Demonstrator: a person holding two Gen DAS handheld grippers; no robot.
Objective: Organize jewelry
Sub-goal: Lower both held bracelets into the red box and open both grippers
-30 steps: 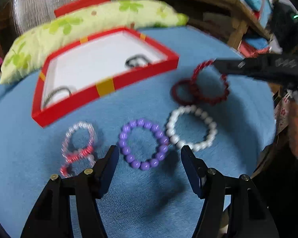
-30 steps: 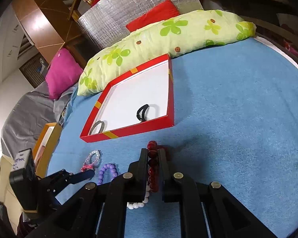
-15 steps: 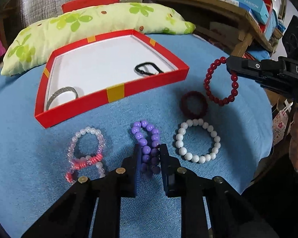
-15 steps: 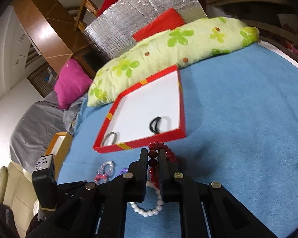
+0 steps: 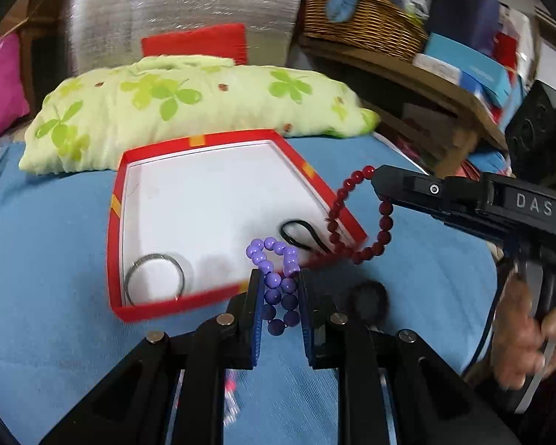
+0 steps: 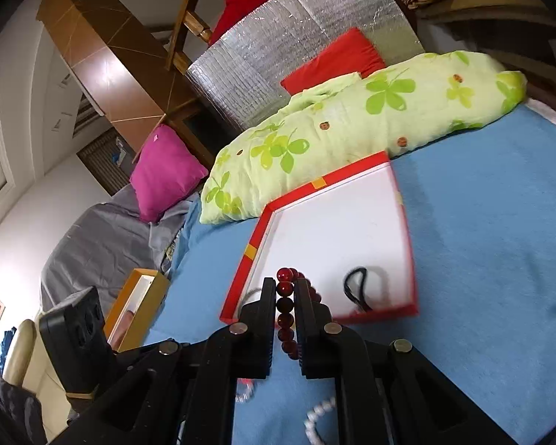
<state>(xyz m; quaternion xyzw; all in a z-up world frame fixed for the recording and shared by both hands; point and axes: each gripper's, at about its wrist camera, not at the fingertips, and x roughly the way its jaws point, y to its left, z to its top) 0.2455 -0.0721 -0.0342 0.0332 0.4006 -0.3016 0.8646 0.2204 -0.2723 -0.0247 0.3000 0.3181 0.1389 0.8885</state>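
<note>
My left gripper (image 5: 278,278) is shut on a purple bead bracelet (image 5: 274,278) and holds it lifted just before the near rim of the red box (image 5: 189,302). My right gripper (image 6: 285,289) is shut on a dark red bead bracelet (image 6: 285,307). In the left wrist view the same dark red bead bracelet (image 5: 356,218) hangs as a loop from the right gripper (image 5: 380,181) over the box's right corner. Inside the white-lined box lie a silver bangle (image 5: 155,278) and a black loop (image 5: 300,235). A dark red ring-shaped band (image 5: 367,300) lies on the blue cloth.
A white bead bracelet (image 6: 317,417) and a pink-and-clear one (image 5: 229,389) lie on the blue cloth (image 5: 48,252) below the grippers. A green flowered pillow (image 5: 189,107) lies behind the box. A person's hand (image 5: 519,337) holds the right gripper's handle. An orange box (image 6: 137,307) sits at the left.
The left gripper closed on the purple bracelet and lifted it off the cloth toward the box. The right gripper rose with the dark red bracelet and moved over the box's corner.
</note>
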